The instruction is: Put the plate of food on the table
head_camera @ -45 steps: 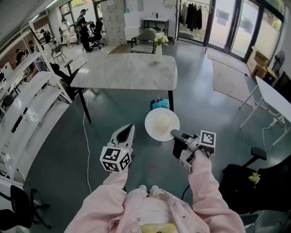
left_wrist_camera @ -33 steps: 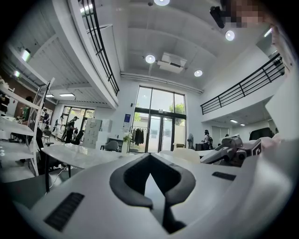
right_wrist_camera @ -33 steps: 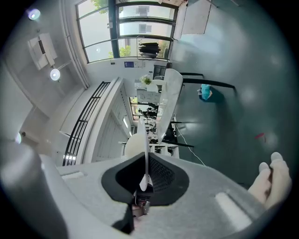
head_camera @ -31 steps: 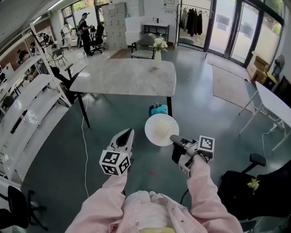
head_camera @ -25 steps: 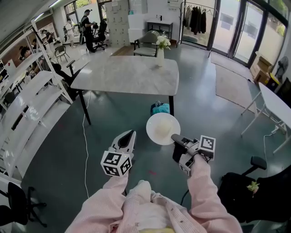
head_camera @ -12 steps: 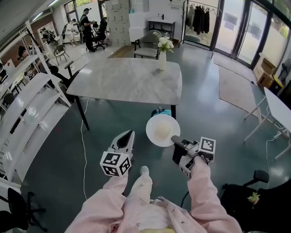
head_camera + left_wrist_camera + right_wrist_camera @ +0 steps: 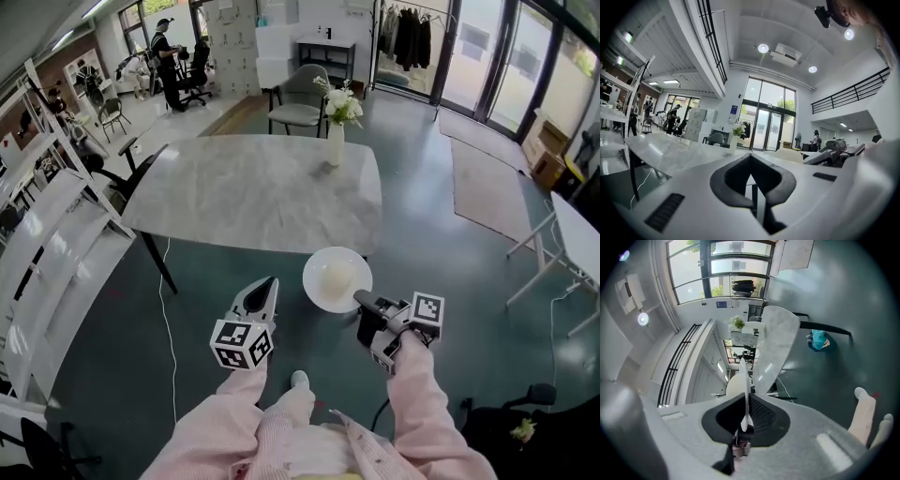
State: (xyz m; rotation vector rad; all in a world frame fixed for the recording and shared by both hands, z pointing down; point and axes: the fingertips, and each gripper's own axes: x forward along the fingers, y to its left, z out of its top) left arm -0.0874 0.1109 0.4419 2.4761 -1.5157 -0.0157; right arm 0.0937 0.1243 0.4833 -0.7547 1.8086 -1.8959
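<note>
Table [image 7: 253,187]: marble top. Carrying step, plate not yet set down.
Plate [image 7: 337,278]: level, in the air just short of the table's near edge.
Right gripper [image 7: 360,299]: clamped on the plate's rim, forearm stretched tableward.
Left gripper [image 7: 269,284]: jaws together, empty, also short of the table.
Food [image 7: 336,274]: pale mound at the plate's centre.
Next, likely: reach over the tabletop, lower flat.

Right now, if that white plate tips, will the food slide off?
Probably. The plate looks smooth and shallow, so the pale food mound could slide. The right gripper pinches only its rim, so it may twist. It looks stiff, likely breakable if dropped.
</note>
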